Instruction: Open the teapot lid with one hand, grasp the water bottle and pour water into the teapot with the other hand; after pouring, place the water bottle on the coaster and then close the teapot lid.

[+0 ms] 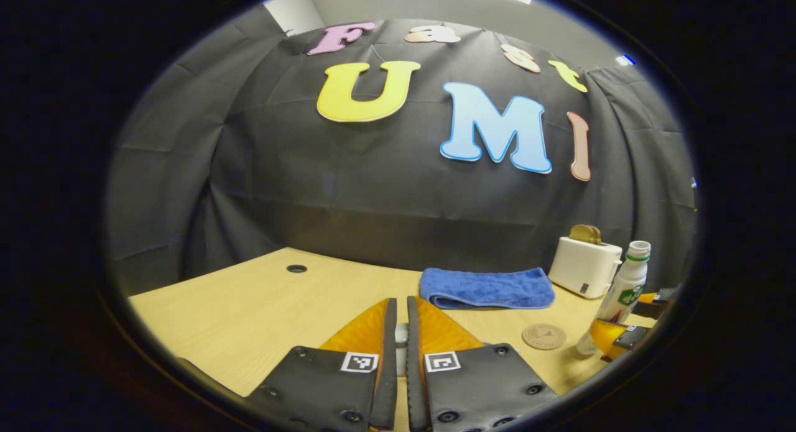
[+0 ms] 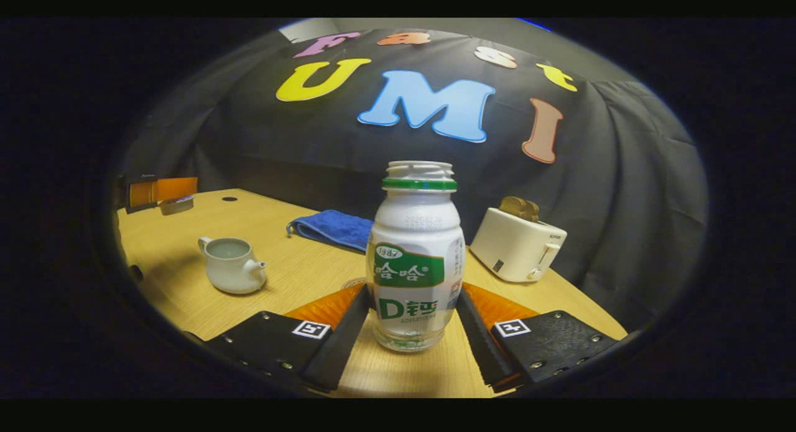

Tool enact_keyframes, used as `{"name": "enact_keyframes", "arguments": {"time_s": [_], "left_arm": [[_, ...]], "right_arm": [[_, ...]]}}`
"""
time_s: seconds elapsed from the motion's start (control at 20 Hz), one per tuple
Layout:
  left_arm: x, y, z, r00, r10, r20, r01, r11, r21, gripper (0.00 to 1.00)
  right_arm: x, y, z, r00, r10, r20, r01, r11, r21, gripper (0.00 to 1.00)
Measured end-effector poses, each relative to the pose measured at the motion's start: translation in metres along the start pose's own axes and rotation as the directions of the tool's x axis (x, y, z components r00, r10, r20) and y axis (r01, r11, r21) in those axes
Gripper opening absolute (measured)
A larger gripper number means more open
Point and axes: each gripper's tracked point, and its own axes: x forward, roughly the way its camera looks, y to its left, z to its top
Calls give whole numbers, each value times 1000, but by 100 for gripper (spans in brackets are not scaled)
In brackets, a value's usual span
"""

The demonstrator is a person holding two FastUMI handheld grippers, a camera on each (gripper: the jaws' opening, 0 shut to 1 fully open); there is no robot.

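Right gripper clamps the uncapped bottle, upright over the table; water shows low in it. Pouring looks done: next, onto the coaster by the front edge. Left gripper, nearly closed, pinches something small and pale, likely the lid. Teapot stands open, water inside.

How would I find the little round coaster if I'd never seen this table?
Start at the table and find the white toaster at the back, with a blue towel beside it. In front of the towel's toaster end, near the bottle, lies the coaster. It is the one flat, brown, round disc there.
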Motion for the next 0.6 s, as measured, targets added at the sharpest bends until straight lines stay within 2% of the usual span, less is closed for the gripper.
{"name": "enact_keyframes", "arguments": {"time_s": [0.15,0.3,0.4,0.6], "left_arm": [[-2,11,2,1000,26,7,-26,1000,6,13],[-3,16,5,999,38,13,-38,999,6,13],[-4,19,6,999,46,17,-46,999,7,17],[-3,30,5,997,69,15,-69,998,4,17]], "right_arm": [[5,7,10,1000,-15,8,16,988,-154,81],[12,13,18,1000,-23,14,26,951,-307,81],[17,15,21,999,-34,17,38,915,-403,81],[26,22,29,998,-36,47,56,819,-572,81]]}}
